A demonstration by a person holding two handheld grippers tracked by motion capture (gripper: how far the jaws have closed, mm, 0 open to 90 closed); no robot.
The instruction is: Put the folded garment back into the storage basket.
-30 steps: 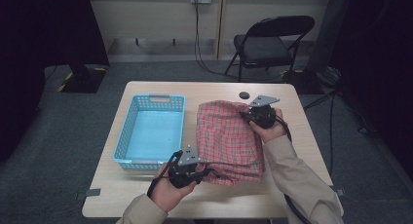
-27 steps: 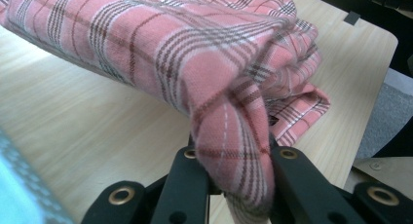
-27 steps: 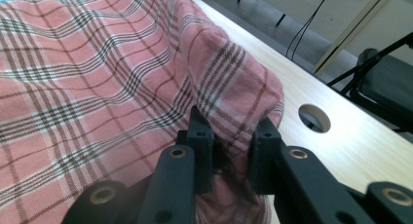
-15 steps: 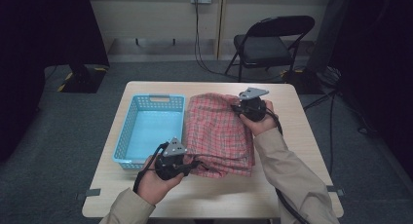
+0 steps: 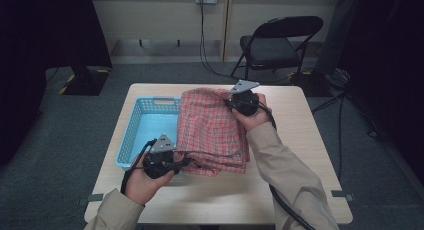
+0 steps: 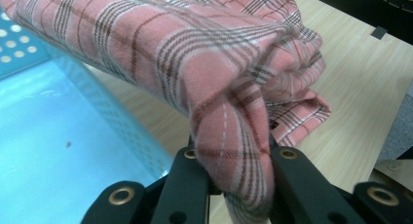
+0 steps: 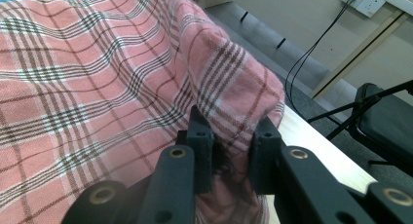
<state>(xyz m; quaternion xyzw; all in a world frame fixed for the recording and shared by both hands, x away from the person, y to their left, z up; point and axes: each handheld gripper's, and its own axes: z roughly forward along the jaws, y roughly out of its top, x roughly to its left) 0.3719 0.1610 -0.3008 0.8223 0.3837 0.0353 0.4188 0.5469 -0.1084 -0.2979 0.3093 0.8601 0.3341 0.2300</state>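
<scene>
- Cloth, a folded pink plaid piece, was seen lifted at two ends and carried between the grippers, its far-left edge already overhanging the near-right rim of the blue basket.
- Most of the bundle was seen above the bare wooden table, just beside the basket; its lower folds appeared to sag toward the tabletop, though whether they touched it could not be told.
- The left gripper was found clamped on a bunched near corner of the cloth, the fabric pinched tight between its black jaws, with the basket floor visible below and to the side.
- The right gripper was likewise found closed hard on the far corner, a thick fold of plaid squeezed between its jaws, near the table's far edge.
- In the high view, the left gripper was placed at the front right corner of the basket and the right gripper at the far end of the cloth.
- The pick-up was judged complete: both corners were secured and the cloth was raised.
- The transfer was judged roughly half done, since the basket interior was seen bare and the bulk of the cloth had not been brought over it.
- What was judged to remain: the bundle to be brought fully over the basket, lowered inside its walls, and both grips released.
</scene>
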